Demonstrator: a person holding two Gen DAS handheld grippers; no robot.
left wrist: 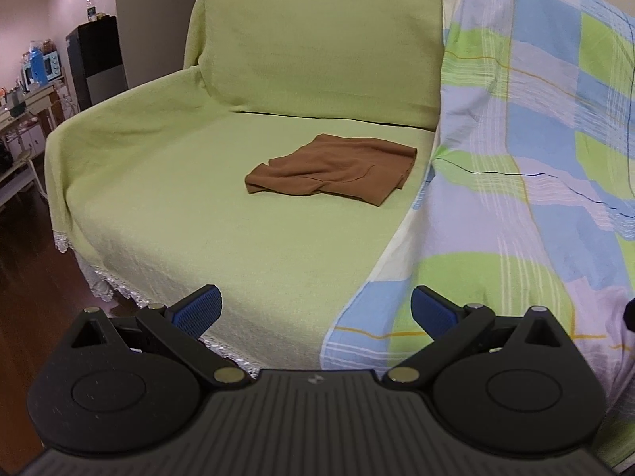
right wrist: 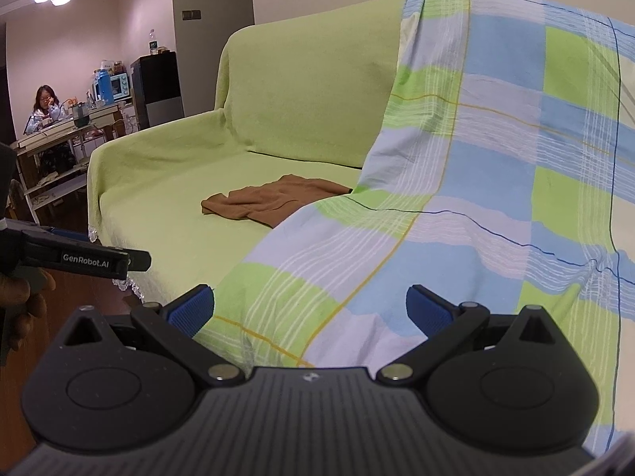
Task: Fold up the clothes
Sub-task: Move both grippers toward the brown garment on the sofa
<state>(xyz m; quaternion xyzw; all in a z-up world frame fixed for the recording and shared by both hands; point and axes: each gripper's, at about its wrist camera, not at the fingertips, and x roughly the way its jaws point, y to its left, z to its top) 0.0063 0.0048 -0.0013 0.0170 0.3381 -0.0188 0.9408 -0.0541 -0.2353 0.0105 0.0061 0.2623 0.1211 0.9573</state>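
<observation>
Left gripper (left wrist: 315, 309) and right gripper (right wrist: 309, 307) both wide open, holding nothing. Folded brown garment (left wrist: 333, 168) lies on green sofa (left wrist: 198, 206), plaid sheet (left wrist: 535, 158) just right of it.

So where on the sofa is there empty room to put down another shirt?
The green sofa seat is bare from the brown folded garment across to the armrest side, and in front of the garment down to the lace-edged front. The other side is crowded: the checked sheet drapes over it, right beside the garment.
</observation>
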